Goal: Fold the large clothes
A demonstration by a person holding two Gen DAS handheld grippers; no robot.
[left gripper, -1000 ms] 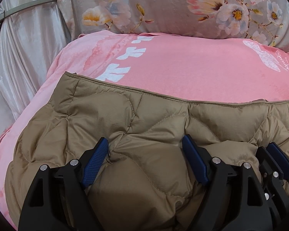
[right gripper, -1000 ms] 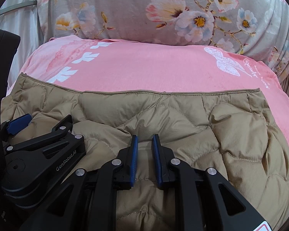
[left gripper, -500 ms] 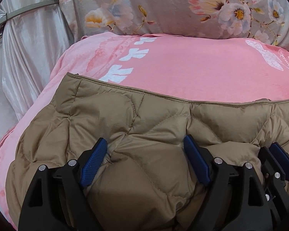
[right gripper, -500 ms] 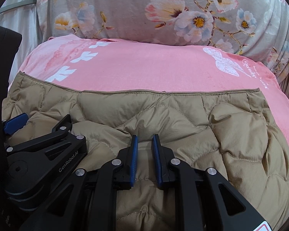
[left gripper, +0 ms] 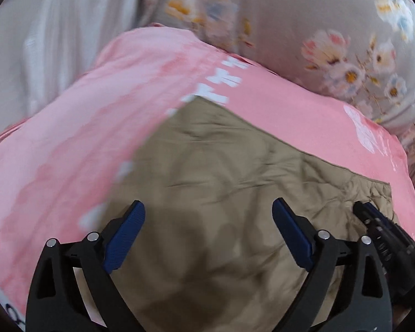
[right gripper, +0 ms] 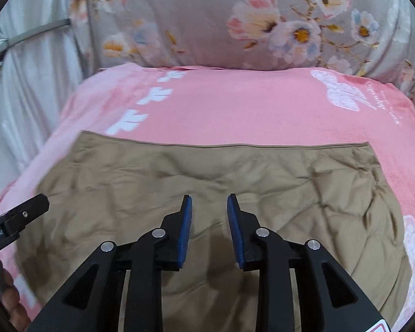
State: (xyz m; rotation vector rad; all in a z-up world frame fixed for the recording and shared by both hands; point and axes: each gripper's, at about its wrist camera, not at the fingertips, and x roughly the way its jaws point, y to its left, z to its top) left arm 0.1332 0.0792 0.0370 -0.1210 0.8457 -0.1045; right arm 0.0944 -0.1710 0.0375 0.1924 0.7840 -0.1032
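Left wrist view, blurry: left tongs spread wide, nothing between the blue pads, hanging over the tan quilted jacket. Whether the pads touch the fabric, cannot tell. Jacket lies flat on a pink blanket, far hem running diagonally up-left to lower right in this view. Right tongs show at the right edge, over the jacket's right part. Floral grey cover behind the blanket, pale curtain at upper left.

Right wrist view, sharper: right tongs parted with a clear narrow gap, gripping nothing, poised over the middle of the jacket. Jacket's far hem runs straight across, quilt stitching plain on the right side, left side smeared by blur. Pink blanket shows beyond the hem and along both sides; white leaf prints at left, white butterfly print with script at right. Left tongs poke in from the left edge over the jacket's left side. Floral cover behind, curtain at left. Fingers visible at bottom-left corner.
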